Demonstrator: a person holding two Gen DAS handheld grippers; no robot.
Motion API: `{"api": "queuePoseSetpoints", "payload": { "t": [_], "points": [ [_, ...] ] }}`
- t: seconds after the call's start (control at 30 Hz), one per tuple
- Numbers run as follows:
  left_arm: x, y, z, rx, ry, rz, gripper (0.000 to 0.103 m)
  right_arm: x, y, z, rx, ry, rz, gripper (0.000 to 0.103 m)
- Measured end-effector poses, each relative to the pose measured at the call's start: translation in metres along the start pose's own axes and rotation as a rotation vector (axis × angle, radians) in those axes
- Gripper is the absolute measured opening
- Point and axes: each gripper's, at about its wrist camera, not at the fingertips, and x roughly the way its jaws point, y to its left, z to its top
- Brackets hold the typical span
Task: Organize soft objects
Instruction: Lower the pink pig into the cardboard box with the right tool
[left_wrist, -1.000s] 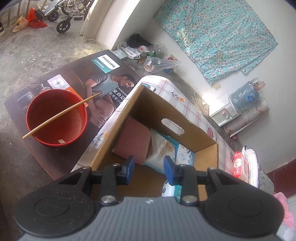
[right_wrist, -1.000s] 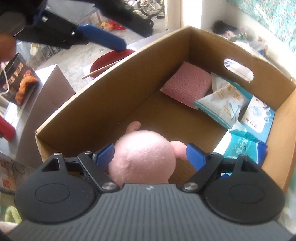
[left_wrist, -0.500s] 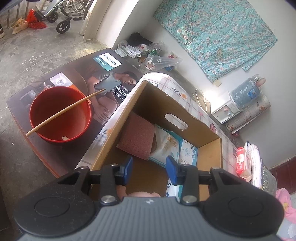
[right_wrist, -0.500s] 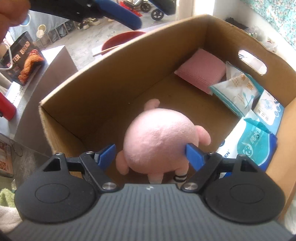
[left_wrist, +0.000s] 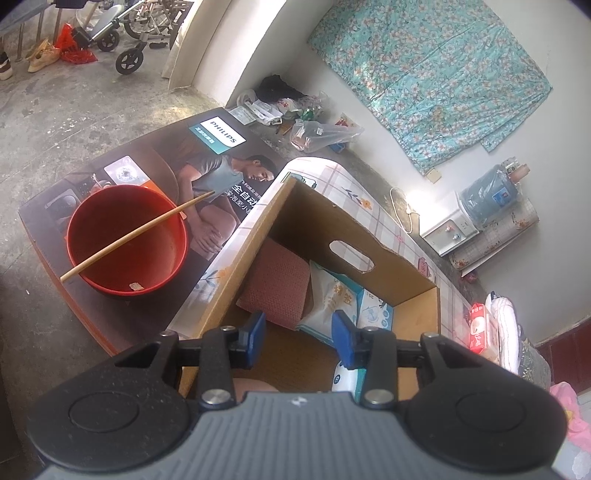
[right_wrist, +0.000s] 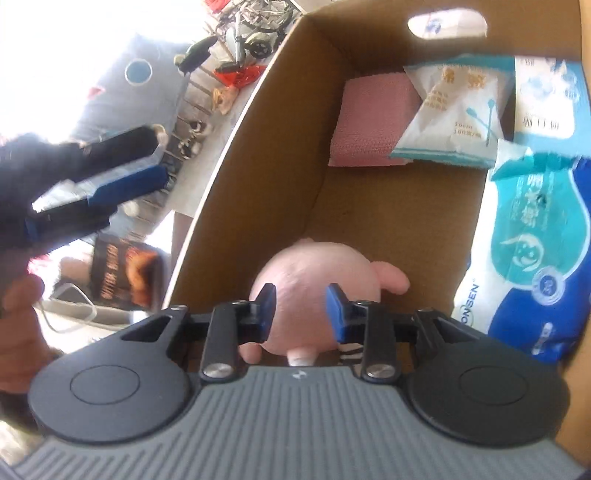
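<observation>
The right tongs (right_wrist: 300, 308) hang over the near end of the open brown cardboard box (right_wrist: 258, 155), their blue-tipped fingers set at a narrow gap and holding nothing. Just beyond and below those tips, the round pink plush toy (right_wrist: 317, 273) lies on the box floor at the near end, one stubby limb sticking out to the right, apart from both fingers. Farther ahead of the right tongs, at the far end of the box, a flat pink knitted cloth (right_wrist: 369, 122) lies under the edge of a white and teal packet of cotton swabs (right_wrist: 454, 114), and to the right a blue and white pack of wipes (right_wrist: 528, 258) leans along the side wall. The left tongs (left_wrist: 298, 338) hover higher, above the same box (left_wrist: 388, 258), also narrowly parted and empty; the pink plush toy (left_wrist: 255, 386) shows only as a sliver beneath them. Ahead and to the left of the left tongs, a red plastic basin (left_wrist: 125, 236) sits with a long wooden stick (left_wrist: 136, 232) across its rim.
</observation>
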Motion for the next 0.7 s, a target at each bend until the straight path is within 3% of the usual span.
{"api": "queuePoseSetpoints", "payload": {
  "t": [0.1,0.2,0.27,0.33,0.5,0.7],
  "points": [
    [-0.004,0.000,0.003,0.006,-0.013,0.008,0.042,0.000,-0.004,0.003,0.010,-0.028,-0.071,0.030],
    [-0.005,0.000,0.003,0.009,-0.012,0.007,0.042,0.002,-0.003,0.003,0.013,-0.019,-0.063,0.036],
    [-0.007,0.000,0.004,0.012,-0.011,0.004,0.042,0.008,-0.002,0.004,0.010,-0.010,-0.059,0.054],
    [-0.007,0.000,0.003,0.012,-0.010,0.000,0.042,0.019,-0.007,0.010,0.029,0.000,-0.068,0.081],
    [-0.008,-0.001,0.001,0.017,-0.007,-0.001,0.042,0.047,-0.024,0.019,0.136,0.068,-0.047,0.084],
    [-0.009,-0.001,-0.001,0.015,-0.008,-0.001,0.043,0.075,-0.017,0.013,0.103,0.190,-0.022,0.089]
  ]
}}
